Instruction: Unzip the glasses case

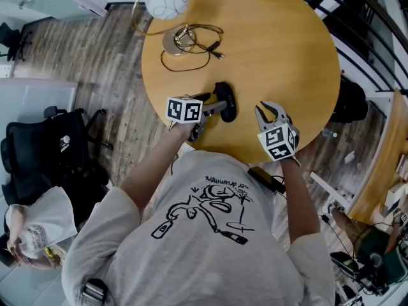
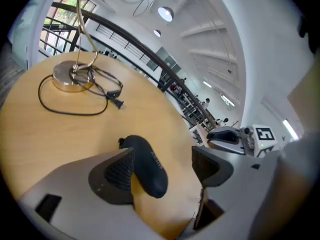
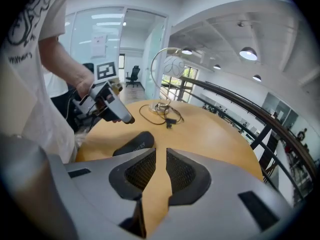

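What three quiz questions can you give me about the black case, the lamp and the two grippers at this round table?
1. True or false: the left gripper is squeezing the glasses case.
2. What stands near the far edge of the table? A) a lamp with its cord B) a kettle C) a laptop
3. Fill in: the right gripper holds ____.
Key: 1 false: its jaws stand wide apart and the case lies on the table. 2 A. 3 nothing.
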`<state>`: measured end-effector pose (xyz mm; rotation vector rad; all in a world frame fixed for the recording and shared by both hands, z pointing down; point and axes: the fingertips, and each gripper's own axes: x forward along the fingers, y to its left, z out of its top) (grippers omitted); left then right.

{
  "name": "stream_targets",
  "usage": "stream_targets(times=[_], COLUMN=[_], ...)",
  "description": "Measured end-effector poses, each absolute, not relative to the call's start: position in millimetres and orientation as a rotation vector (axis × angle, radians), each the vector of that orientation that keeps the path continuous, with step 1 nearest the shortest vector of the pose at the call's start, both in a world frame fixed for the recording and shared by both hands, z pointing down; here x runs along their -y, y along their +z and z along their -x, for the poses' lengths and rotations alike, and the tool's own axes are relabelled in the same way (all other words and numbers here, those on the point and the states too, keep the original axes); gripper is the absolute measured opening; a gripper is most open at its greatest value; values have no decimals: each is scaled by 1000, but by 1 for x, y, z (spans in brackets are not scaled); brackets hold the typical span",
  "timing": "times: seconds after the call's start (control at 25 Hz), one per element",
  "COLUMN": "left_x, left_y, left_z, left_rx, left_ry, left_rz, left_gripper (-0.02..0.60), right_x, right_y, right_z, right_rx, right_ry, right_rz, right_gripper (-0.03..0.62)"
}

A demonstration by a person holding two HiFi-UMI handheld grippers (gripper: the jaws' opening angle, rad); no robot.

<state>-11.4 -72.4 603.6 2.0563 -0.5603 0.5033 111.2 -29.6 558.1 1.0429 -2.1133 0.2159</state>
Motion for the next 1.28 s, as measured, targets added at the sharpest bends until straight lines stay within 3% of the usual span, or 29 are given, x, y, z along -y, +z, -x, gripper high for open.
stream_targets(times=[0.12,0.4,0.6,1.28], left_x=[71,49,32,3], left_y=[538,420,374,330], left_z=[11,0,-10,-23], left_rx=[565,591,616,722], left_ry=[327,63,45,95], left_rz=[-2189,-2453,-2564,-2773], left_gripper=[330,91,15,8], right_x=[41,34,15,-9], right_y=[509,408,366,331], right_z=[-111,-85,-62,-42], right_rx=[2226,2479,2560,2588], right_ry=[272,360,377,369], right_rz=[-1145,-1296,-1338,-1531], right_gripper=[64,35,25,21])
